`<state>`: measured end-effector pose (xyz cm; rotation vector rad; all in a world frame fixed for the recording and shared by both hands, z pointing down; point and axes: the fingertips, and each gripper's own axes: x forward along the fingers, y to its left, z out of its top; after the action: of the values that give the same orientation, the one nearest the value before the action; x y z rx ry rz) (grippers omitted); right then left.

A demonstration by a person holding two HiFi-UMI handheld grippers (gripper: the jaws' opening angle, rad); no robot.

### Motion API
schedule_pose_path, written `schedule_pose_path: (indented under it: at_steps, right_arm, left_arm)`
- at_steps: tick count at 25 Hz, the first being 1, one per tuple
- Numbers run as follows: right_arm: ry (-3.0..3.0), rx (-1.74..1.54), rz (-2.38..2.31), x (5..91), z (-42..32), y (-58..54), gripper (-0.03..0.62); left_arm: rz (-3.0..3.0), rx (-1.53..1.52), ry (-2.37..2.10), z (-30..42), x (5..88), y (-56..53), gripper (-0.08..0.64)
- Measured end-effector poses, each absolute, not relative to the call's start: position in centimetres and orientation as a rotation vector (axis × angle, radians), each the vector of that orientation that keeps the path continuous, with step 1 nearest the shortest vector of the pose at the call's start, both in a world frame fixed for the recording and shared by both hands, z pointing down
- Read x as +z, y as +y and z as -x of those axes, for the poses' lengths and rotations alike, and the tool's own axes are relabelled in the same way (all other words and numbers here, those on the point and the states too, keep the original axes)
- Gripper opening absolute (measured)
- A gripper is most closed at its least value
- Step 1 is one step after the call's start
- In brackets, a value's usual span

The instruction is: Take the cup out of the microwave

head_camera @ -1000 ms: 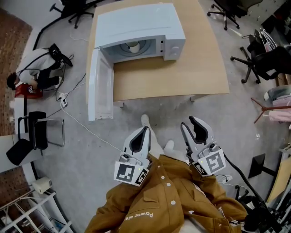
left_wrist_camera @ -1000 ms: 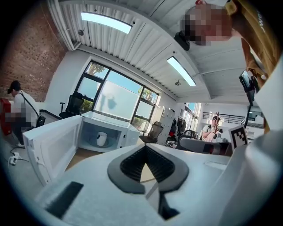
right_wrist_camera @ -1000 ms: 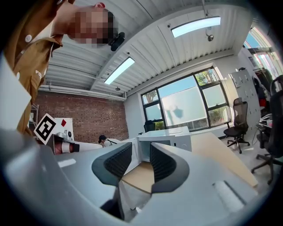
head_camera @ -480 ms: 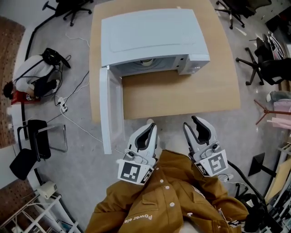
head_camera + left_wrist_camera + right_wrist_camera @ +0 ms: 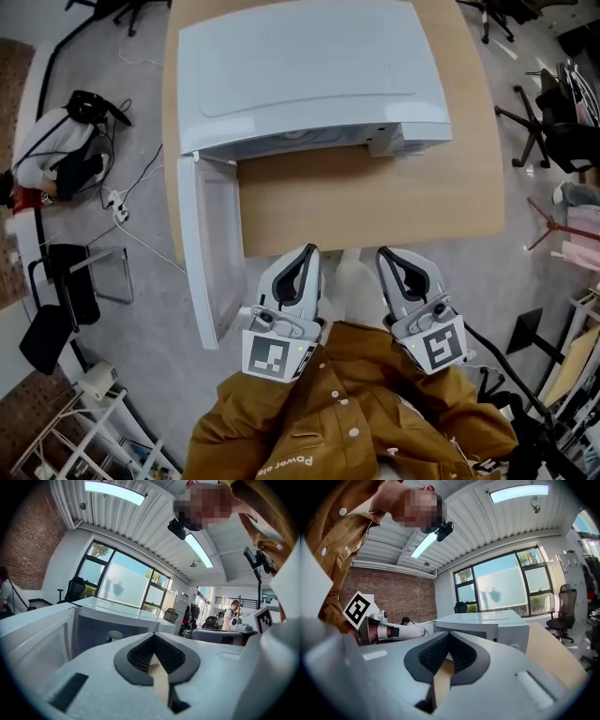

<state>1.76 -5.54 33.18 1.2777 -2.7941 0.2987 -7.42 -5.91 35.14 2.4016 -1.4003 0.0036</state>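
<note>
Field notes, approach stage as we judge it. The microwave (image 5: 309, 75) stands on the wooden surface (image 5: 375, 202) with its door (image 5: 208, 253) swung fully open at the microwave's left side, reaching out past the surface's near edge; that leaves the cavity free to enter from the front. From the head view the microwave's own top hides the cavity. We find the cup (image 5: 115, 635) only in the left gripper view: pale, upright, inside the microwave and set well back, nothing touching it. Both grippers hang side by side in front of the microwave, about at the surface's near edge and well apart from the cavity. The left gripper (image 5: 307, 251) has its jaws pressed together with nothing in them. The right gripper (image 5: 385, 253) has just been closing its jaws; they now meet, also on nothing. Both point nearly level at the microwave's front, which we read as sensible, since the opening faces us and the cup can only be reached horizontally. The left gripper lines up with the open cavity, just beside the door; the right faces the microwave's panel end. Whichever goes in must spread its jaws first and keep off the door's edge.
</note>
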Motion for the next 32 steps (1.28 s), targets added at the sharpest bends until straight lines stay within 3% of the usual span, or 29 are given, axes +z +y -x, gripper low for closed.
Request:
schedule_pose_path:
  at_steps: [11, 13, 22, 32]
  right_arm:
    - [-2.728, 0.264, -1.319, 38.2, -2.4, -8.1, 0.006]
    - [-2.717, 0.274, -1.316, 38.9, -2.4, -8.2, 0.006]
    - [-2.666, 0.314, -1.363, 41.0, -2.0, -8.3, 0.006]
    - [-2.675, 0.349, -1.327, 42.3, -1.0, -7.8, 0.006]
  left_arm:
    - [-2.264, 0.030, -1.604, 9.9, 41.3, -11.6, 0.001]
    - [-2.239, 0.043, -1.652, 10.7, 42.7, -13.1, 0.226]
    - [-2.271, 0.075, -1.746, 12.2, 47.6, -20.0, 0.369]
    - [-2.323, 0.177, -1.806, 10.7, 50.7, -26.5, 0.400]
